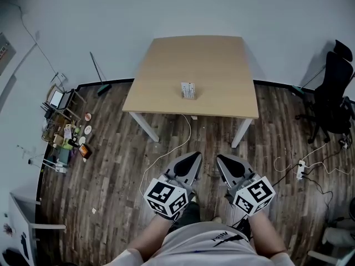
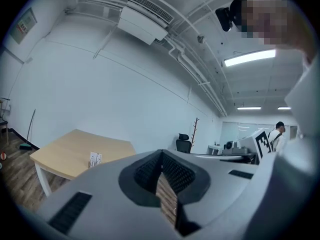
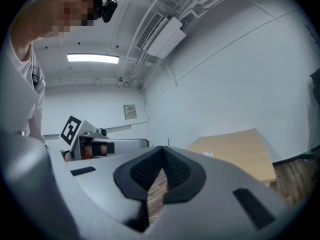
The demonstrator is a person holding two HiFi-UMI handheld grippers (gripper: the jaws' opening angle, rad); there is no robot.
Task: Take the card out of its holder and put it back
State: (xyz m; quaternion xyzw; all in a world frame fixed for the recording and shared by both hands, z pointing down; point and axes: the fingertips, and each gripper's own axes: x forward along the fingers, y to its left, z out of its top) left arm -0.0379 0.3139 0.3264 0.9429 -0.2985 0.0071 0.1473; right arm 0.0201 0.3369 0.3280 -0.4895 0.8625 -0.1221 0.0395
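— Left gripper?
— Clenched on nothing, tips meeting. It is held low by the person's body, probably idle because the work is out of reach.
— The card?
— Apparently seated in its holder on the table, well apart from both tools.
— Right gripper?
— Likewise pressed together and empty, beside the left.

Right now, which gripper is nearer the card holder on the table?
Left, slightly. The left gripper is almost straight in line with the card holder; the right gripper sits farther right.
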